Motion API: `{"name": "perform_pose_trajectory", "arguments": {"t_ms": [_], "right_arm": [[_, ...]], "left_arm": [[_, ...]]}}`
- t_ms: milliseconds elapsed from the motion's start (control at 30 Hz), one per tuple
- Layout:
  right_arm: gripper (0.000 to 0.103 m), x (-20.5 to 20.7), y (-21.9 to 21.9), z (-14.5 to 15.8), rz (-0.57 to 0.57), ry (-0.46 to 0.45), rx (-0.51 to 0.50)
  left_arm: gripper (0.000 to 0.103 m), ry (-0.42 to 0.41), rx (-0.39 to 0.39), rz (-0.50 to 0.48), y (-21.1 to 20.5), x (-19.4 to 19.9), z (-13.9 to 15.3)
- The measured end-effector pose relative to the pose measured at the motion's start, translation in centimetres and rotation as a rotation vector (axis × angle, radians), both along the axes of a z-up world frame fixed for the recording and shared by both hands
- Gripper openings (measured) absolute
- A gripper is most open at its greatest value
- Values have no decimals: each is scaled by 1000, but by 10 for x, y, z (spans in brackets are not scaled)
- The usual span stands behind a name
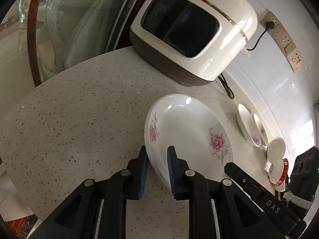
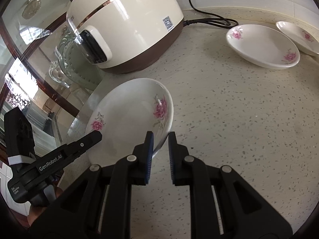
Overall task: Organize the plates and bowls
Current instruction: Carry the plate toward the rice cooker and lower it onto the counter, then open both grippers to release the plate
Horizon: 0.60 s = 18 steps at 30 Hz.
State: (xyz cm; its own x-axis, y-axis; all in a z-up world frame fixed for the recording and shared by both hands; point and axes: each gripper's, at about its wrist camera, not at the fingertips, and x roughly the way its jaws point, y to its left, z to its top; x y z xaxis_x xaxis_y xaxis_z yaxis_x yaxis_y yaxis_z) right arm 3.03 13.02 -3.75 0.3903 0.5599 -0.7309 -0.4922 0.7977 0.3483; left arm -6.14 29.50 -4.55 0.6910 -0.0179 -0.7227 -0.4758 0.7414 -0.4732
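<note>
A white plate with pink flowers (image 1: 185,127) (image 2: 127,111) sits tilted over the speckled counter (image 1: 79,119), between both grippers. My left gripper (image 1: 157,151) straddles the plate's near rim, one blue pad outside and one inside, and the jaws stand slightly apart around it without a clear squeeze. My right gripper (image 2: 160,137) is shut on the opposite rim, next to the larger flower. Each gripper's black finger also shows at the edge of the other's view.
A cream and brown rice cooker (image 1: 189,35) (image 2: 127,25) stands just behind the plate, with its cord along the wall. Two more floral plates (image 2: 263,45) (image 2: 299,35) lie at the back right. Small white bowls (image 1: 276,147) sit further along. A glass cabinet door (image 2: 39,69) borders the counter.
</note>
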Motion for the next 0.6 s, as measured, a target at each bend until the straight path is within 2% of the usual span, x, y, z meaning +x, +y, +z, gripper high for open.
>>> {"name": "perform_pose_trajectory", "arguments": {"t_ms": [100,167,200,367,600], "right_arm": [[18,-1,2,0,3,1,-5],[19,0,1,0,3,5,-1],[19,0,0,1,-1,6,-1],[22,0,-9,6,-17,-2,3],[43,3,-27,15,-49,0,24]], "left_arm": [[37,-11,-1,-9,0,0,3],[51,-10,28,3,-2,-3,8],[53,-14,39,10,-2,-4,9],[54,-24,57,34,0,-6,15],[54,-44,92,66,-1,-11,27]]}}
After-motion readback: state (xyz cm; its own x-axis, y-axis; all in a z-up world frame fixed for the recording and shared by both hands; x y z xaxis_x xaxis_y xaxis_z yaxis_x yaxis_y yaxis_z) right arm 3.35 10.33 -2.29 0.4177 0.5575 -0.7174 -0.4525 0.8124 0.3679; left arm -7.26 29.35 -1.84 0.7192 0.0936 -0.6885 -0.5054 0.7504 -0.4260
